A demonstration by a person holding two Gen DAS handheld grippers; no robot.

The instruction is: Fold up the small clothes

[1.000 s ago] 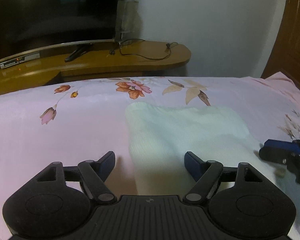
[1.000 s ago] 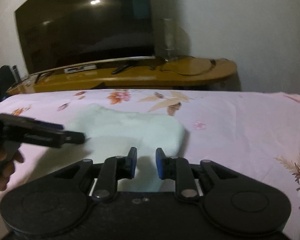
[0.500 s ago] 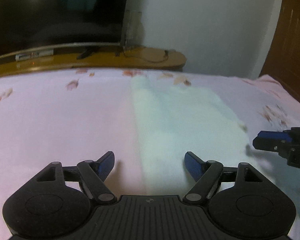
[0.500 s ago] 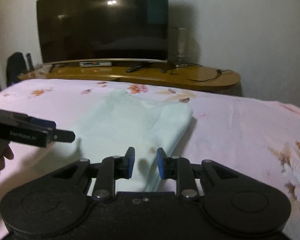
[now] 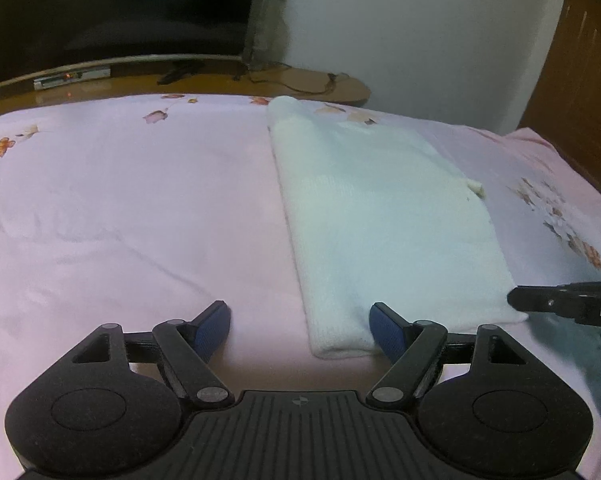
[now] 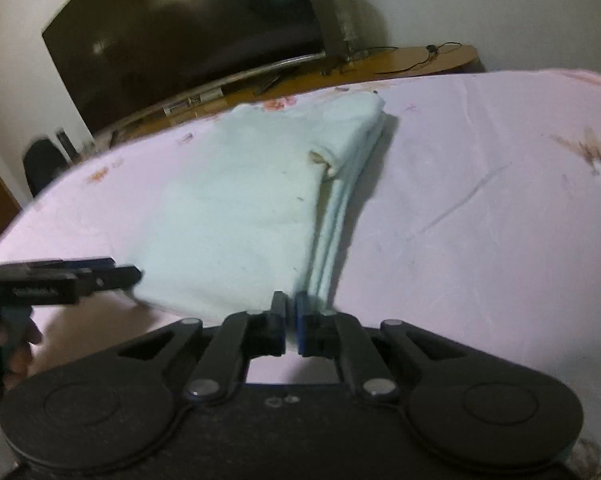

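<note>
A pale mint folded cloth (image 5: 380, 220) lies flat on the pink flowered bed sheet (image 5: 120, 208). My left gripper (image 5: 300, 330) is open wide, its jaws straddling the cloth's near left corner, just above the sheet. In the right wrist view the cloth (image 6: 240, 200) shows stacked layers along its right edge. My right gripper (image 6: 288, 314) is shut at the cloth's near right corner; whether it pinches cloth cannot be told. Its tip shows in the left wrist view (image 5: 540, 300). The left gripper's tip shows in the right wrist view (image 6: 100, 276).
A wooden TV bench (image 5: 220, 80) with a dark TV (image 6: 180, 36), cables and a remote stands beyond the bed's far edge. A wooden door (image 5: 580, 60) is at the right. A white wall (image 5: 400, 32) is behind.
Both grippers have drawn back toward the cloth's near edge. The right gripper's jaws have closed from a small gap to nearly touching. The left gripper stays open.
</note>
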